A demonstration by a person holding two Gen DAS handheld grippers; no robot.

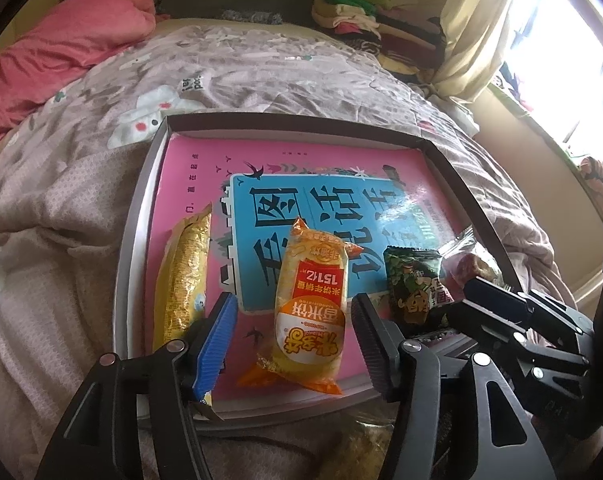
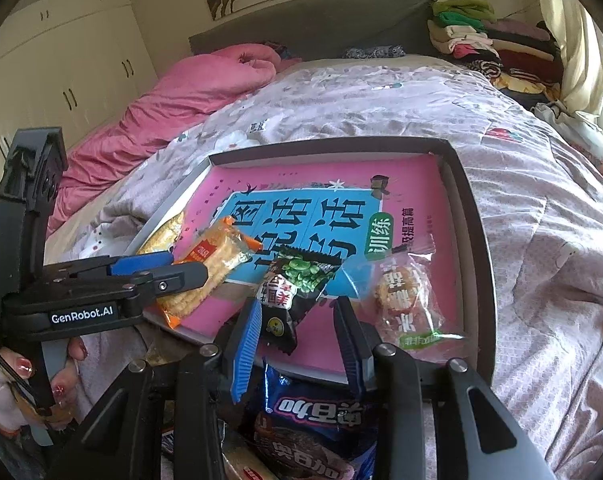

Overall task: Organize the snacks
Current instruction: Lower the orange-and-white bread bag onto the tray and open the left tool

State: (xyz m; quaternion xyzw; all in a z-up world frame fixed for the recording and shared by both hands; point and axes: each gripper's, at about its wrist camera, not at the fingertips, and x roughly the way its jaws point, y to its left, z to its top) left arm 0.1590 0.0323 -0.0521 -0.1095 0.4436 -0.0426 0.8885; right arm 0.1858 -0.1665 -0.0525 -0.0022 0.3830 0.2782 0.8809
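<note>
The left gripper (image 1: pixel 293 332) stands open, the orange rice-cracker packet (image 1: pixel 311 304) lying loose between its fingers.

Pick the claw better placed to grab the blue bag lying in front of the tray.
Right. The blue bag lies just beneath the right claw; the left claw straddles the orange pack on the tray.

Left wrist view: a yellowish packet (image 1: pixel 361 446) below the tray's near rim (image 1: pixel 293 408) is blurred, print unreadable, partly behind the left hand-held gripper (image 1: pixel 293 340). Clear-wrapped snack (image 1: pixel 471 262) partly covered by the other gripper's linkage. Right wrist view: blue bag (image 2: pixel 313 412) and a packet (image 2: pixel 245 470) beneath it are cut by the bottom edge. Hand (image 2: pixel 17 392) is cropped at the left.
</note>
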